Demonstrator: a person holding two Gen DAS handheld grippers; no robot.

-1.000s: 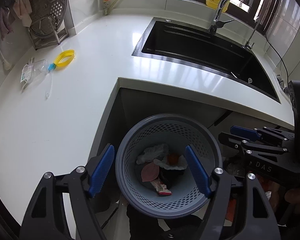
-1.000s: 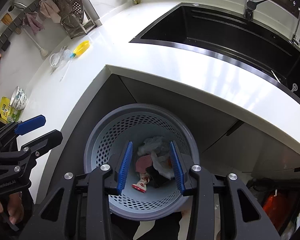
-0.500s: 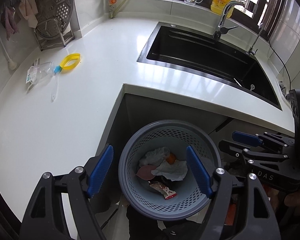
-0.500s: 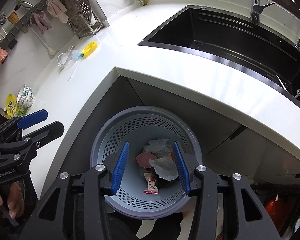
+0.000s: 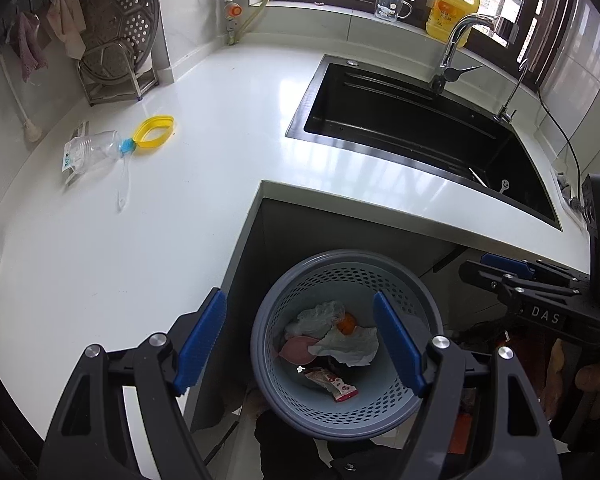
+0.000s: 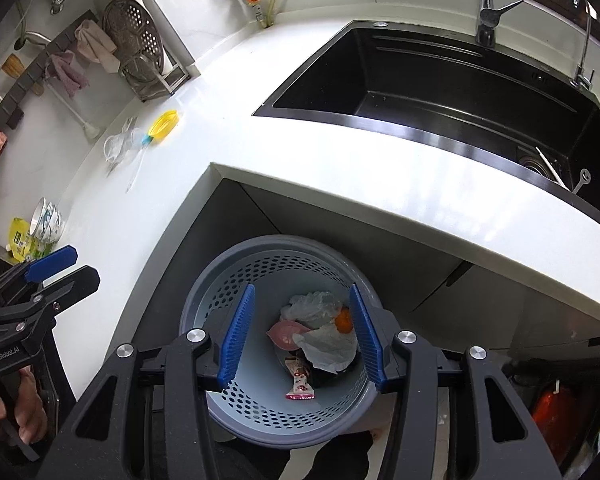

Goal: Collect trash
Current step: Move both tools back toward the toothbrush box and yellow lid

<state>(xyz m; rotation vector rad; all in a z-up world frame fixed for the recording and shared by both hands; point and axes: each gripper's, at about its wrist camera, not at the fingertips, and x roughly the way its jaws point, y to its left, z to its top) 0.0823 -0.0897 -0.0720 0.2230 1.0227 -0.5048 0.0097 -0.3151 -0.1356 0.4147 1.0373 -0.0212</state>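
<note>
**A:** While you are hovering both grippers over the perforated grey wastebasket [image 5: 346,344], you are sitting between steps, I think: your right gripper [image 6: 302,332] is standing released with nothing between its blue ribbed pads, and your left gripper [image 5: 300,344] is gaping wide and gripping nothing either.

**B:** So what is waiting for you?

**A:** The trash on the white countertop [image 5: 100,264]. A crushed clear plastic bottle [image 5: 90,154] with a blue cap is lying near the back wall, touching a yellow plastic ring [image 5: 154,134], and a thin clear utensil [image 5: 123,186], maybe a spoon, is lying just beside them. All are well apart from the basket.

**B:** And what is the next move asking of you?

**A:** A long reach across the glossy, slick counter. The bottle is looking thin and springy, so you are likely needing a wide approach across its body. In the basket, crumpled white tissue [image 6: 330,346], a film bag, a pink scrap and a red wrapper [image 6: 300,386] are already lying.
</note>
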